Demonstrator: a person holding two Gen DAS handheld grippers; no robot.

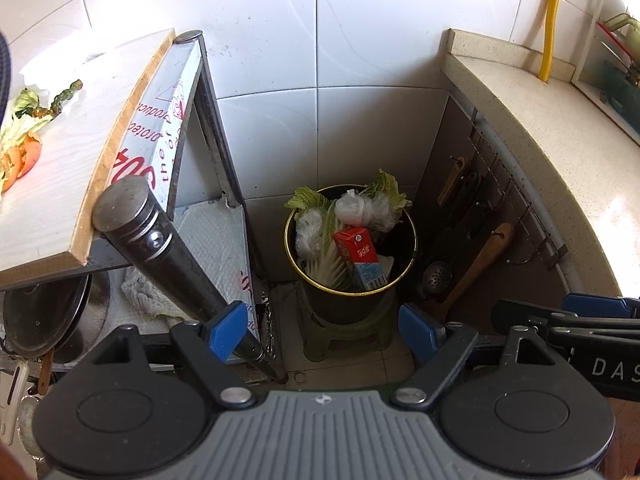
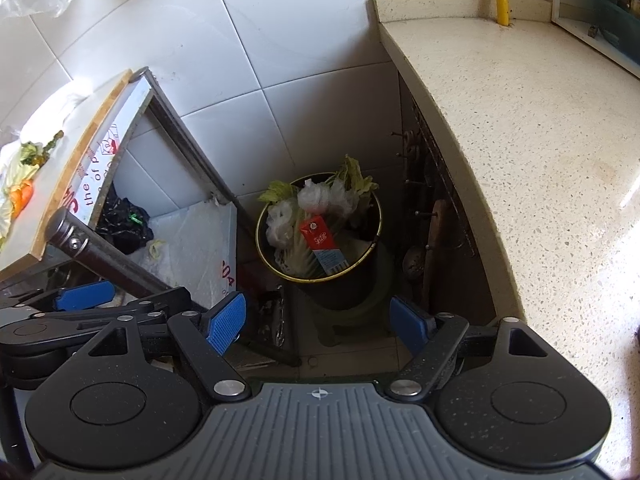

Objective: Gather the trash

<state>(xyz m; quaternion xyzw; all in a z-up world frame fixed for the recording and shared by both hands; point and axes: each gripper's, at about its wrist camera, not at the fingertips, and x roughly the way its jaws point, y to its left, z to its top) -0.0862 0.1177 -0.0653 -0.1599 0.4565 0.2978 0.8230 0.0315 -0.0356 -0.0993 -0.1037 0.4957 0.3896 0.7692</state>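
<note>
I hold both tongs side by side above the bin [image 1: 352,280], my left tongs [image 1: 324,332] and right tongs [image 2: 318,322] both wide with nothing between them. The bin stands on a stool [image 1: 344,336] in the gap between rack and desk [image 2: 520,160], stuffed with cabbage [image 1: 388,188], plastic wads and a red carton [image 1: 358,252]. More scraps [image 1: 20,140] lie on the board [image 1: 72,184] at my left.

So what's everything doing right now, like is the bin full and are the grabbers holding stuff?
Trash bin: upright on a stool, full to the rim.
Red carton: in the bin, tilted.
Cabbage leaves: sticking out over the bin's rim.
Scraps on the board: not yet collected.
Left hand-held gripper: open, empty.
Right hand-held gripper: open, empty.
</note>
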